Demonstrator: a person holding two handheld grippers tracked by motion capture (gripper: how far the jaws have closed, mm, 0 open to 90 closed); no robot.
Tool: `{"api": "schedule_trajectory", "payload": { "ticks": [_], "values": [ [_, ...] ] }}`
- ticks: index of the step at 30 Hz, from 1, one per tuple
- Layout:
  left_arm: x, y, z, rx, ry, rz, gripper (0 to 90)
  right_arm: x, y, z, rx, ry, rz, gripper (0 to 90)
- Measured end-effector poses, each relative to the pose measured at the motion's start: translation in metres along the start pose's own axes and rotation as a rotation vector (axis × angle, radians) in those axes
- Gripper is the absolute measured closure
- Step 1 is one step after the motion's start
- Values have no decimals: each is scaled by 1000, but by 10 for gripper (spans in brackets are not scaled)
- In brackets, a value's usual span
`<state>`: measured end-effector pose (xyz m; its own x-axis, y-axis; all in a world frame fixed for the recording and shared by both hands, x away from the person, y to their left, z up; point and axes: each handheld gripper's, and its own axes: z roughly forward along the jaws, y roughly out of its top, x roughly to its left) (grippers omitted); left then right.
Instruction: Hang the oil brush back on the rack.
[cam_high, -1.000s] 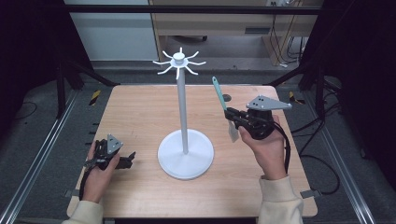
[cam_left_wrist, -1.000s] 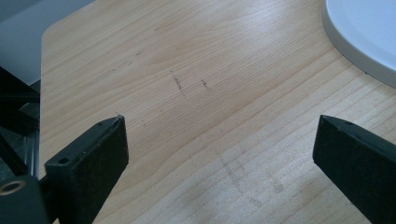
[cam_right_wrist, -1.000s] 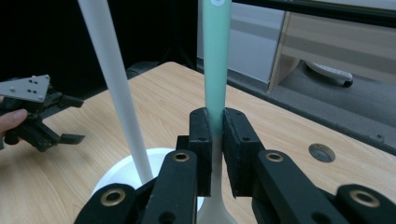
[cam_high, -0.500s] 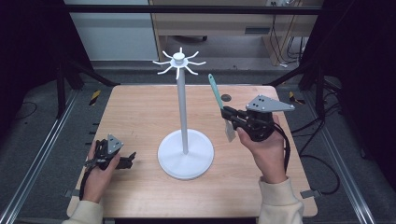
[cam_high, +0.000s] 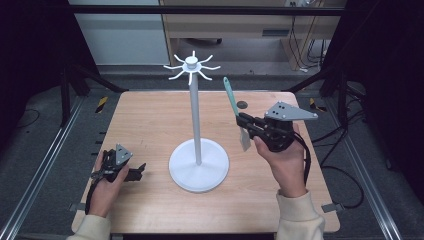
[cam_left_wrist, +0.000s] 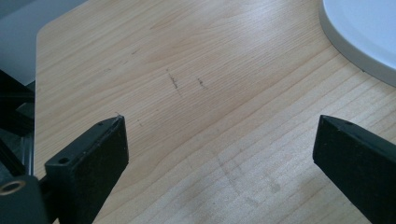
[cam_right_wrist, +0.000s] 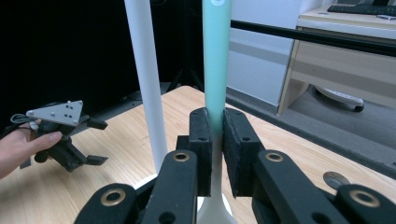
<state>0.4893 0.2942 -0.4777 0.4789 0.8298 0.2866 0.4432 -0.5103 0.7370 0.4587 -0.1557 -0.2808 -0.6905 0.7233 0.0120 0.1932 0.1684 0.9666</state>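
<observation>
Spatula (cam_high: 231, 100) sits clenched in our right gripper (cam_high: 246, 125), teal handle up, beside the white stand (cam_high: 198, 165). We judge its top hole must meet a hook (cam_high: 211, 67), so we raise it steadily and upright. Our left gripper (cam_high: 137, 172) rests released on the table (cam_high: 150, 115).
</observation>
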Motion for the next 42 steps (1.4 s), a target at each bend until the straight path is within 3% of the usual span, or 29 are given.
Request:
{"api": "schedule_trajectory", "payload": {
  "ticks": [9, 42],
  "values": [
    [0, 0, 0, 0, 0, 2, 29, 6, 6, -5, -39, 38, 10, 823],
    [-1, 0, 0, -2, 0, 1, 29, 31, 23, -18, -101, 68, -63, 823]
  ]
}}
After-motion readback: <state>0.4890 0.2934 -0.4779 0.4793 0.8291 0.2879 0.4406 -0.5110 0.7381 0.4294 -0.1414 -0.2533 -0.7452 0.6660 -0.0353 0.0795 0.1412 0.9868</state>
